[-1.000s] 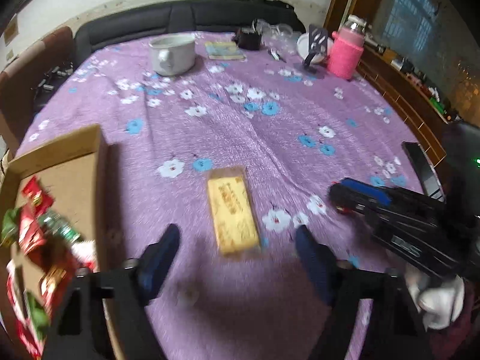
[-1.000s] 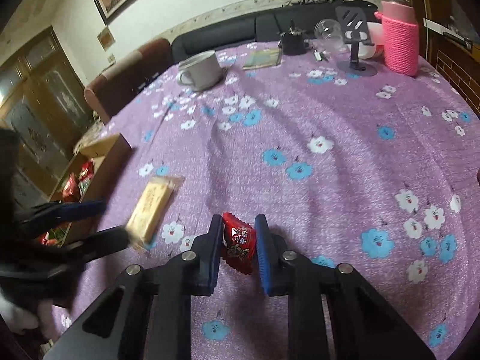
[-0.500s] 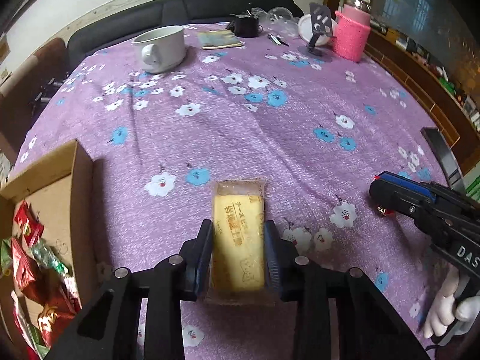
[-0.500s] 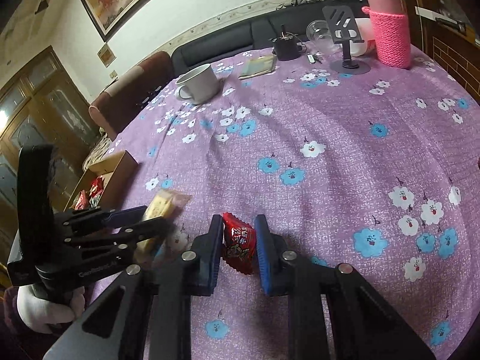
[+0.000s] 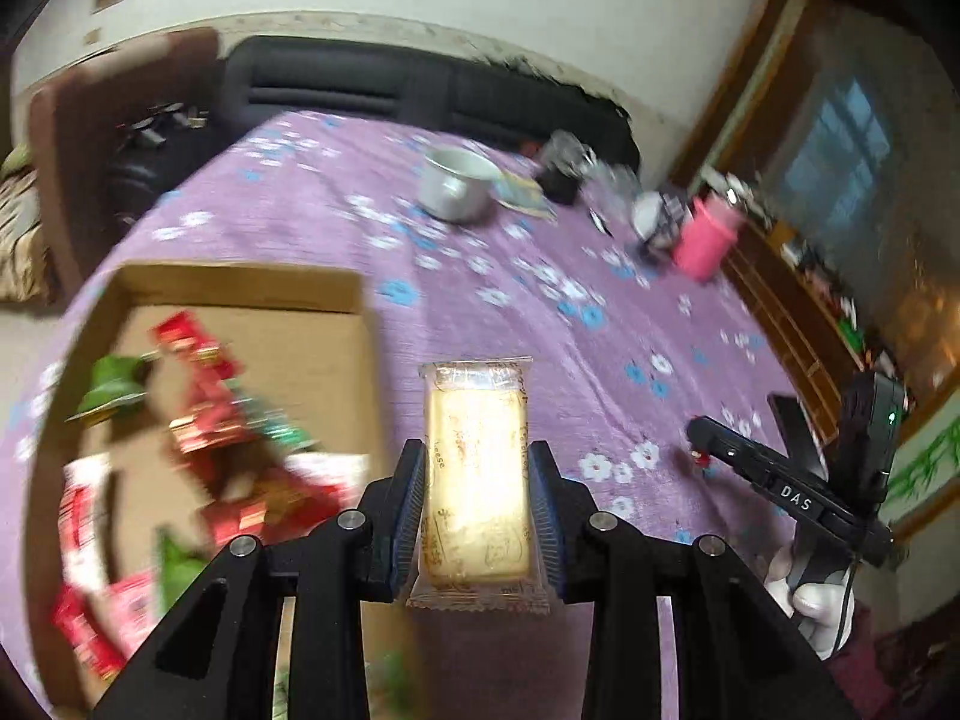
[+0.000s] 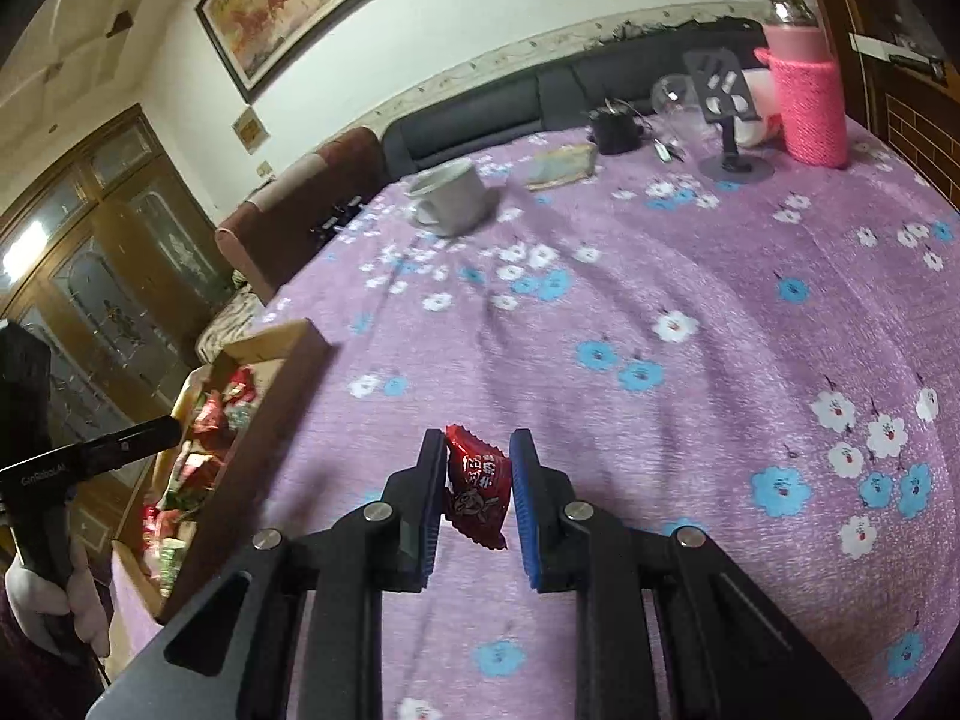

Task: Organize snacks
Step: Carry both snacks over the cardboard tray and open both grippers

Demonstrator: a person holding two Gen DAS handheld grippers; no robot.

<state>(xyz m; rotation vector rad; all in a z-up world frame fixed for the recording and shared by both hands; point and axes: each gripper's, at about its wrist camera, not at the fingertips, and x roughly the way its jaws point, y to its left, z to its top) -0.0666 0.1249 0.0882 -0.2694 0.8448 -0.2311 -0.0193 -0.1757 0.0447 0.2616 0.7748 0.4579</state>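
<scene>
My left gripper (image 5: 478, 480) is shut on a yellow wrapped cake (image 5: 477, 468) and holds it in the air beside the right wall of the cardboard box (image 5: 252, 288). The box holds several red and green snack packets (image 5: 204, 414). My right gripper (image 6: 477, 480) is shut on a red candy packet (image 6: 477, 477) above the purple tablecloth. The right gripper also shows at the right of the left wrist view (image 5: 699, 435). The box shows at the left of the right wrist view (image 6: 282, 360), and the left gripper's body is there too (image 6: 90, 450).
At the far side of the floral tablecloth (image 6: 720, 312) stand a white mug (image 6: 450, 198), a pink bottle (image 6: 810, 108), a black phone stand (image 6: 726, 120), a dark cup (image 6: 612, 132) and a flat packet (image 6: 564, 165). A black sofa and brown chair lie behind the table.
My left gripper closed on the yellow cake, lifted it off the cloth and swung left toward the box. My right gripper kept its hold on the red candy and stayed roughly in place.
</scene>
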